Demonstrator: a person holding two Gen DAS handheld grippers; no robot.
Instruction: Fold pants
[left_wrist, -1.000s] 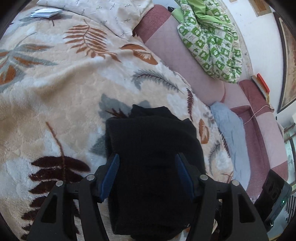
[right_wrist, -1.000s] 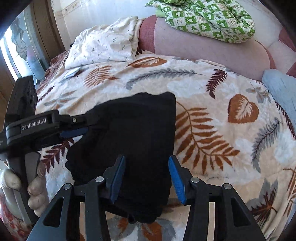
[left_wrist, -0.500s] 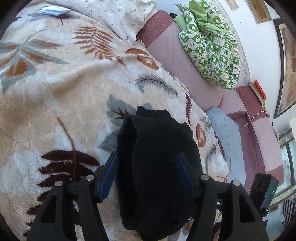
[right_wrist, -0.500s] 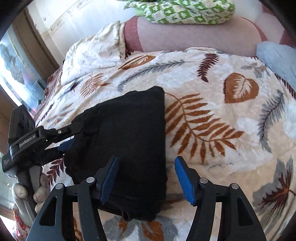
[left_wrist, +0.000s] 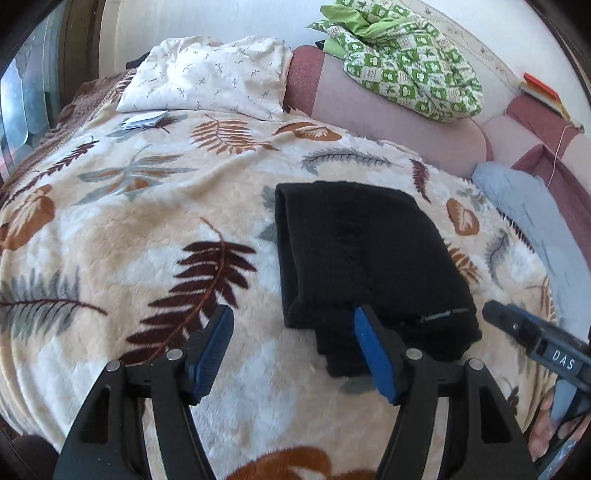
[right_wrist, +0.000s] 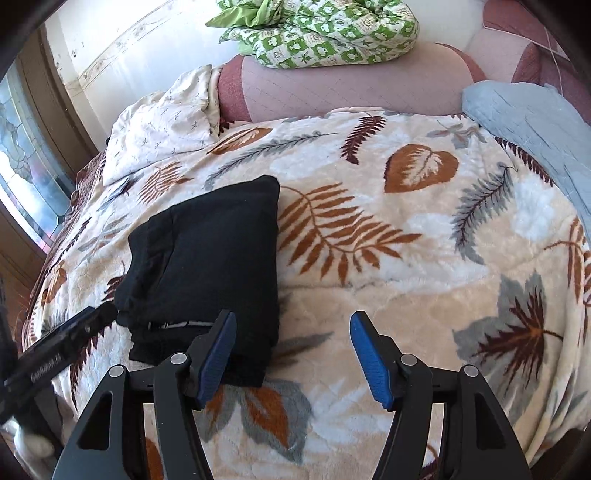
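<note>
On the leaf-patterned plush blanket (left_wrist: 147, 229), our left gripper (left_wrist: 293, 349) and right gripper (right_wrist: 290, 350) have just spread their jaws and drawn back off the folded black fabric pants (left_wrist: 365, 258), so the fold looks finished.

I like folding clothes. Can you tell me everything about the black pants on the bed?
The black pants are folded into a thick, soft, knit-looking bundle with rounded fold edges. A thin pale strip shows at the near end. They lie flat on the leaf-patterned blanket, which is all that touches them. Both sets of jaws stand open beside them, gripping nothing.
</note>
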